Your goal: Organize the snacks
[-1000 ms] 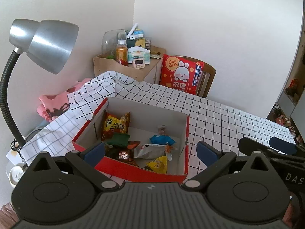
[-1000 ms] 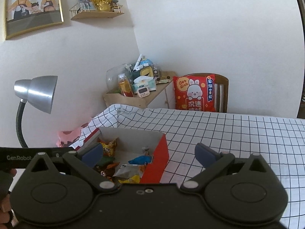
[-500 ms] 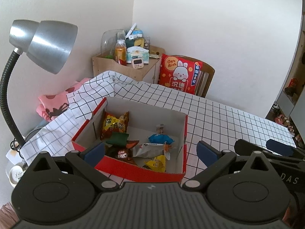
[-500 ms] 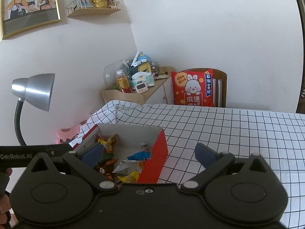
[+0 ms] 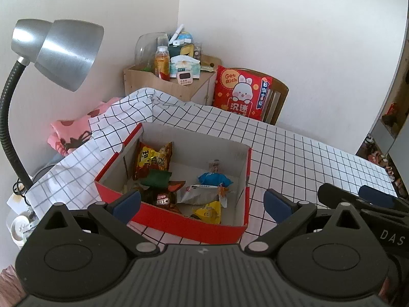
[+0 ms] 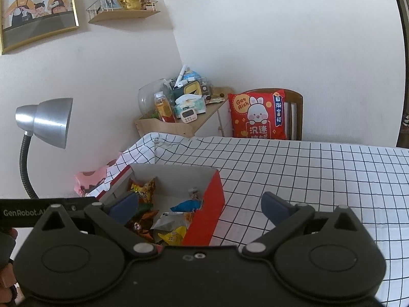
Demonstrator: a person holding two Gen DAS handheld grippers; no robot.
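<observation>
Red card walls the box (image 5: 186,221), which sits on the checked cloth (image 5: 294,153) near the table's left end, open side up so packets can drop straight in. The snacks are all inside it: an orange bag (image 5: 153,158) leaning on the left wall, a green packet (image 5: 157,179) and a dark one (image 5: 163,199) below it, a blue packet (image 5: 213,179), a silver pouch (image 5: 202,194) and a yellow packet (image 5: 208,211) toward the near right corner. No snack shows on the cloth outside the box, so the gathering looks done or nearly so.

The left gripper (image 5: 202,202) hangs above the box's near wall with its fingers spread wide and nothing between them. The right gripper (image 6: 199,204) is just to the right of it, likewise spread and empty, its left finger over the box and its right one over bare cloth. Held high and open like this, both are clear of the packets, probably to check the result or to choose what to straighten.

A lamp (image 5: 58,51) stands at the left, and a red cushion (image 5: 240,92) rests on a chair behind the table.
</observation>
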